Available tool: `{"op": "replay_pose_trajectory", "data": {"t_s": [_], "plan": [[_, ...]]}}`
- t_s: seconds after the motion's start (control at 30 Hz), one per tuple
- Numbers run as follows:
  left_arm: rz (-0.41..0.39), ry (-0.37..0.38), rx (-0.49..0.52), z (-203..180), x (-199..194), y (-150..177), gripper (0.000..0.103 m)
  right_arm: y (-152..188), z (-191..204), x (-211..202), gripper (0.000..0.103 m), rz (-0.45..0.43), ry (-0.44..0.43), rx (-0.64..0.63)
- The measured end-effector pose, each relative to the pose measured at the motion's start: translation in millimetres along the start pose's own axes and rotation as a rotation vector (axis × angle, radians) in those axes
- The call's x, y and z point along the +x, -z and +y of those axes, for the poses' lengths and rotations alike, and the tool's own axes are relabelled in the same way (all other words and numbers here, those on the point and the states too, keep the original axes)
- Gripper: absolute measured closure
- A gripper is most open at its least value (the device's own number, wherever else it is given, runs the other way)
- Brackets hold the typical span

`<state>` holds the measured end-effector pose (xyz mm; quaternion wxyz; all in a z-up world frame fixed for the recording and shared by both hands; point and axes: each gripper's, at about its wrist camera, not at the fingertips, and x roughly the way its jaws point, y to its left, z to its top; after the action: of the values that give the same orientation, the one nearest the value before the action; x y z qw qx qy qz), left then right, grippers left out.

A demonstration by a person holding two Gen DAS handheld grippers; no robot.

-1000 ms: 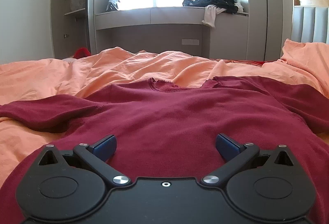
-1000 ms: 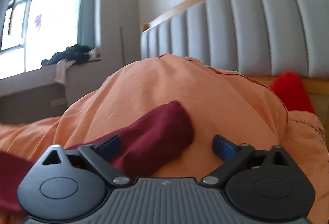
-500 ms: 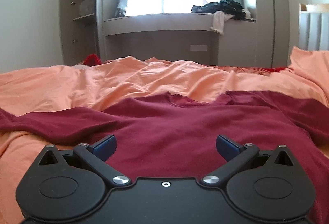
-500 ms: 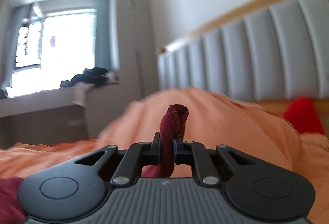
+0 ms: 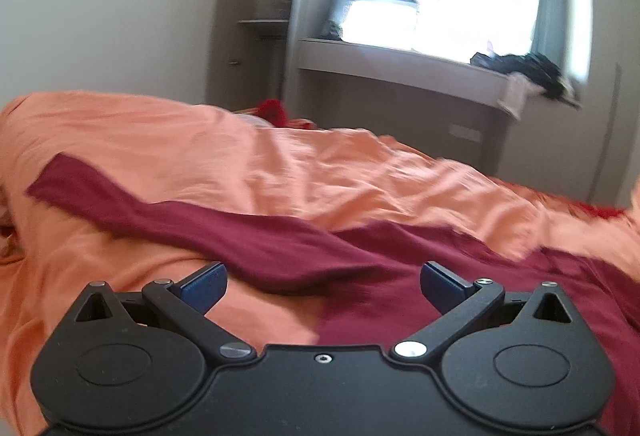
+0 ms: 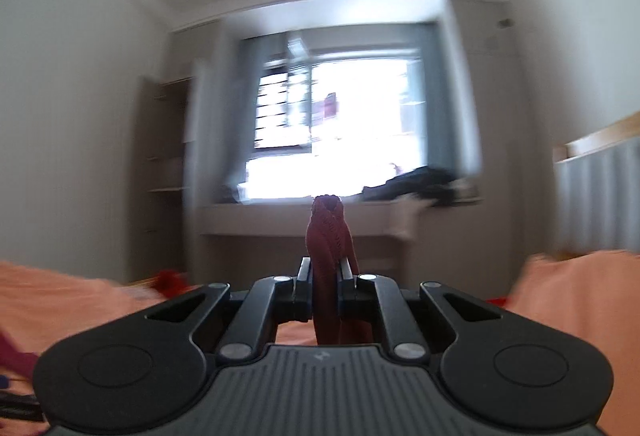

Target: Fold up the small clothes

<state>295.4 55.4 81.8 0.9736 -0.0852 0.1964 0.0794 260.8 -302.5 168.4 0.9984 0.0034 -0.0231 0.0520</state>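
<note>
- Right gripper [image 6: 325, 278]: jaws clamped on a bunched end of the dark red sleeve [image 6: 329, 236], which stands up between the fingers. A second ago those jaws were spread wide with the sleeve lying flat between them on the orange duvet [image 6: 576, 300]; grip taken since, and the tool has swung from the headboard to face the window [image 6: 332, 128]. Heavy blur, so moving fast.
- Left gripper [image 5: 322, 282]: jaws wide apart, holding nothing, low over the dark red top [image 5: 460, 276]. It has shifted off the chest toward the garment's other side; the other sleeve [image 5: 168, 214] now runs out across the duvet ahead of it.
- Top lies spread on the bed, body just under and right of the left tool.
- Judgement: first sleeve fold under way, pinched sleeve being carried in over the body. Left looks set for the opposite sleeve next.
</note>
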Motion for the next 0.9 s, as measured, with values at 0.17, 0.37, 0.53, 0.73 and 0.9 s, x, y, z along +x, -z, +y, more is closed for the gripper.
{"op": "replay_pose_trajectory", "data": {"t_s": [0.17, 0.37, 0.53, 0.73, 0.9], "plan": [[0.016, -0.022, -0.069, 46, 0, -6, 0.0, 33, 85, 29, 0.092, 0.109, -0.194, -0.072], [0.023, -0.075, -0.086, 71, 0, -1, 0.0, 92, 155, 42, 0.092, 0.26, -0.302, -0.211], [0.02, -0.064, -0.077, 73, 1, -1, 0.0, 134, 177, 32, 0.086, 0.369, -0.358, -0.349], [0.021, 0.005, -0.046, 48, 7, 5, 0.0, 152, 171, 2, 0.031, 0.37, -0.446, -0.391], [0.063, 0.115, -0.023, 21, 13, 13, 0.0, 154, 119, -41, 0.012, 0.288, -0.375, -0.351]]}}
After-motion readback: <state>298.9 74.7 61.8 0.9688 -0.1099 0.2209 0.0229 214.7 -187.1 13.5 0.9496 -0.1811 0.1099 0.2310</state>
